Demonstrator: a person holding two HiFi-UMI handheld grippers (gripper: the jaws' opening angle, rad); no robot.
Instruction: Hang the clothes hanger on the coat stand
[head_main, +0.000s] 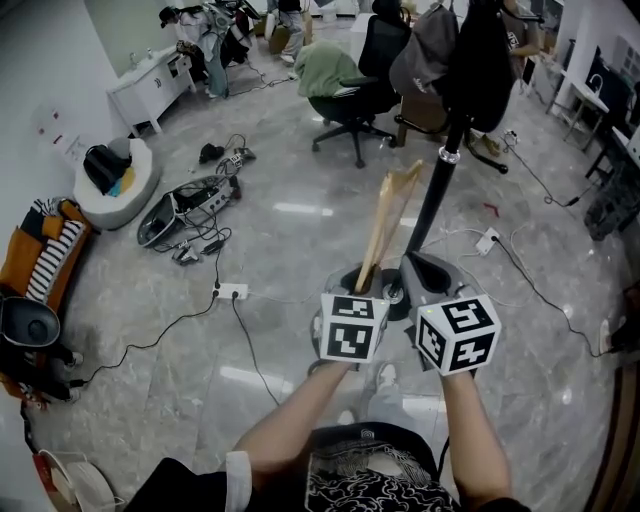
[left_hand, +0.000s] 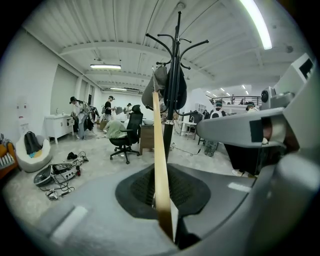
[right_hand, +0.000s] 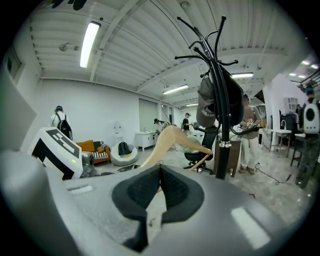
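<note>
Grey marble floor (head_main: 290, 260), items listed left to right.

- Sofa (head_main: 35, 262): orange with a striped cover, at the floor's left edge.
- Beanbag (head_main: 120, 185): white, round, just beyond the sofa along the left edge; a dark backpack lies on it.
- Cabinet (head_main: 150, 88): white, low, against the wall towards the far left corner.
- Power strip (head_main: 230, 291): white, on the floor left of centre, with a black cable trailing towards the near edge.
- Office chair (head_main: 350, 105): black, on castors, towards the far edge; a person (head_main: 325, 68) in a green top sits in it, bent forward.
- Left tool (head_main: 362, 285): jaws closed onto the lower end of the hanger, the wood pinched between the dark pads.
- Hanger (head_main: 390, 215): pale wood, held in the air above the floor's centre, rising steeply from the left tool. Its upper end is just beside the stand's pole and below the hooks; it is not hung.
- Right tool (head_main: 418, 268): just beside the left tool, jaws pressed together with the pads meeting along a thin seam. The hanger shows beyond them, not between them.
- Coat stand (head_main: 440, 180): black pole rising from just behind the two tools, curved hooks at the top.
- Bags (head_main: 465, 55): grey and black, hanging from the stand's upper part.
</note>
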